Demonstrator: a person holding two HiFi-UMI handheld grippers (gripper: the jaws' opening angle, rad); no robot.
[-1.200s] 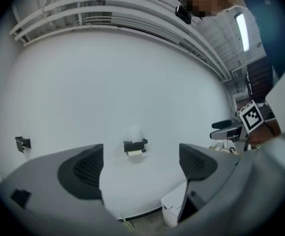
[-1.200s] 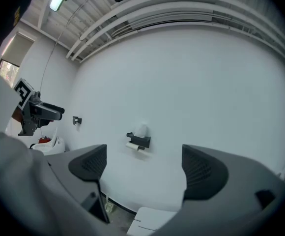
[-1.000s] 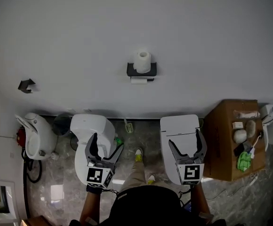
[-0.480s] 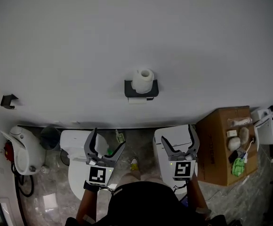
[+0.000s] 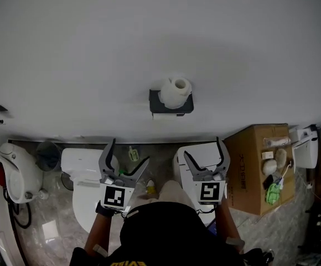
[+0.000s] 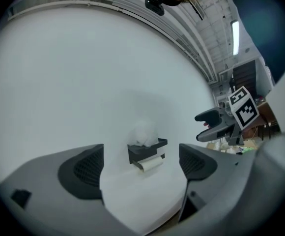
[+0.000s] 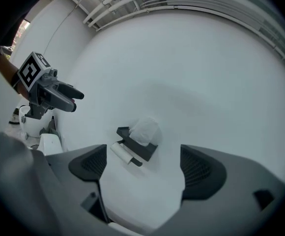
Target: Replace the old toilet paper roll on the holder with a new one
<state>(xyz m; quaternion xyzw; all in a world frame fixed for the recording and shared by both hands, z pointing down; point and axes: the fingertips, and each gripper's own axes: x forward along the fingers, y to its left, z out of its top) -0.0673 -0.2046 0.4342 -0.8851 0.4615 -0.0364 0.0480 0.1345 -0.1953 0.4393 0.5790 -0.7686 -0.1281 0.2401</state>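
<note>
Both grippers are held up side by side before a white wall (image 5: 149,32), well apart from it. The jaws of the left gripper (image 5: 130,152) are spread wide, and nothing is held between them. The jaws of the right gripper (image 5: 202,148) are likewise spread wide and empty.

A black holder (image 5: 171,105) is fixed to the wall ahead of both pairs of jaws. In each gripper view it is framed in the gap between that gripper's jaws, touched by neither. A new roll (image 5: 175,91) is stood upright on the holder's top shelf, its core hole turned upward. A thin old roll (image 5: 161,115) is hung on the bar just under the shelf.

In the left gripper view the right gripper is seen off to the right of the jaws; in the right gripper view the left gripper is seen off to the left.

In the head view a toilet (image 5: 80,168) is seen below the left jaws, and a cardboard box (image 5: 254,165) with small things on it is seen to the right of the right jaws.
</note>
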